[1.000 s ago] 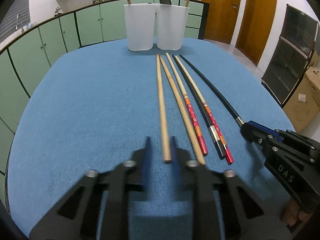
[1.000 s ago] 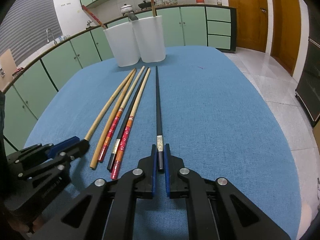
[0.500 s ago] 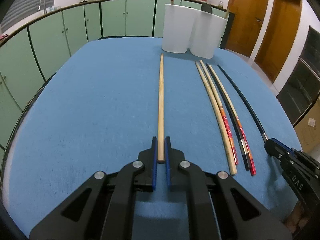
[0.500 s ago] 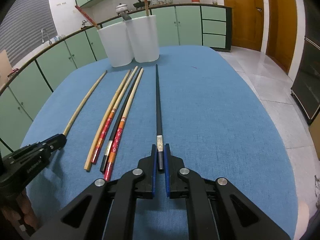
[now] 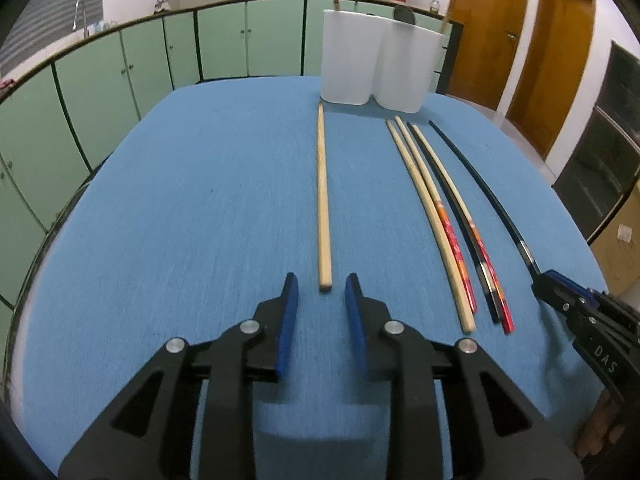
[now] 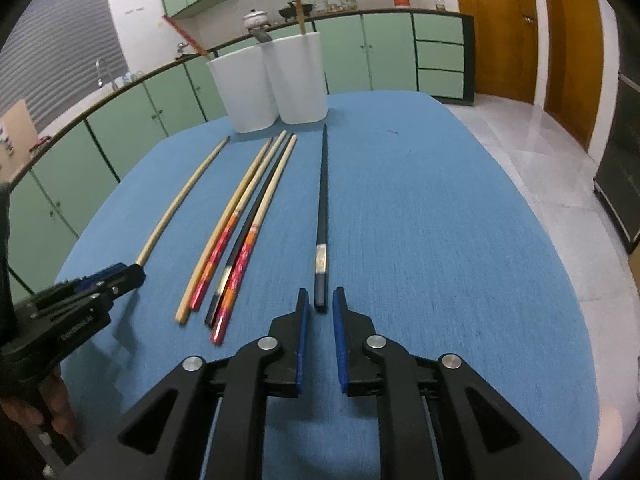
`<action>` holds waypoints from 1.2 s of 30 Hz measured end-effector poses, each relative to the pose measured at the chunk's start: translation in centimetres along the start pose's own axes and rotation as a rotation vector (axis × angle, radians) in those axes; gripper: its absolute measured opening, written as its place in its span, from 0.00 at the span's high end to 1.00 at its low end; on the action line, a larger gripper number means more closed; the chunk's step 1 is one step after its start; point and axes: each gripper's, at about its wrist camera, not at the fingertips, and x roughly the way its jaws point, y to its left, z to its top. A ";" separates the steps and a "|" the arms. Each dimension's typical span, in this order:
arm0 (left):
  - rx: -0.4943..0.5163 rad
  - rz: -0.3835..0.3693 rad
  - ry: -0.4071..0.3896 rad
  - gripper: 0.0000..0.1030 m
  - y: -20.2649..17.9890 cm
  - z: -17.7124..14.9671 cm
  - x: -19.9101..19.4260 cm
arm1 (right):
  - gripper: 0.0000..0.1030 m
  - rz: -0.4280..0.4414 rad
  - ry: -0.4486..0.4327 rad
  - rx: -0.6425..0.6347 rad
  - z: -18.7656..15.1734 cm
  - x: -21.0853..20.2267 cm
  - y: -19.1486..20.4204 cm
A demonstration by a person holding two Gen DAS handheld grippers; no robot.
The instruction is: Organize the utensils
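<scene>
Left gripper (image 5: 322, 294) jaws opening, wooden chopstick (image 5: 323, 196) lying loose on the blue table (image 5: 200, 200), its near end just ahead of the tips. Right gripper (image 6: 320, 306) also opening; black chopstick (image 6: 322, 208) end between the pads, seemingly untouched. Both likely light, stiff, prone to rolling; pinch near the thick end.

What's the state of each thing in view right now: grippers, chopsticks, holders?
Left gripper: jaws opening, plain wooden chopstick flat on the blue table, pads off it.
Right gripper: jaws opening, black chopstick flat, its end between the pads.
Four bundled chopsticks: lying side by side, untouched.
Two white holders: upright, utensils standing inside.
</scene>
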 end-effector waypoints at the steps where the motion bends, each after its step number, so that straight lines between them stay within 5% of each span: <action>1: -0.001 -0.002 0.000 0.75 0.1 -0.1 0.0 | 0.88 0.001 -0.001 -0.002 0.0 -0.1 0.0; 17: 0.003 0.026 0.013 0.77 -0.5 0.4 0.7 | 0.89 -0.046 0.013 -0.048 0.7 0.8 1.0; 21: -0.023 0.025 0.017 0.94 -0.1 0.6 0.7 | 0.94 -0.034 0.016 -0.033 0.8 0.8 0.8; 25: -0.025 0.021 0.020 0.95 0.2 1.0 0.3 | 0.94 -0.026 0.004 -0.024 1.4 0.0 0.6; 36: -0.007 0.036 -0.184 0.95 1.0 5.6 -7.0 | 0.94 -0.005 -0.129 -0.020 5.9 -5.2 -0.3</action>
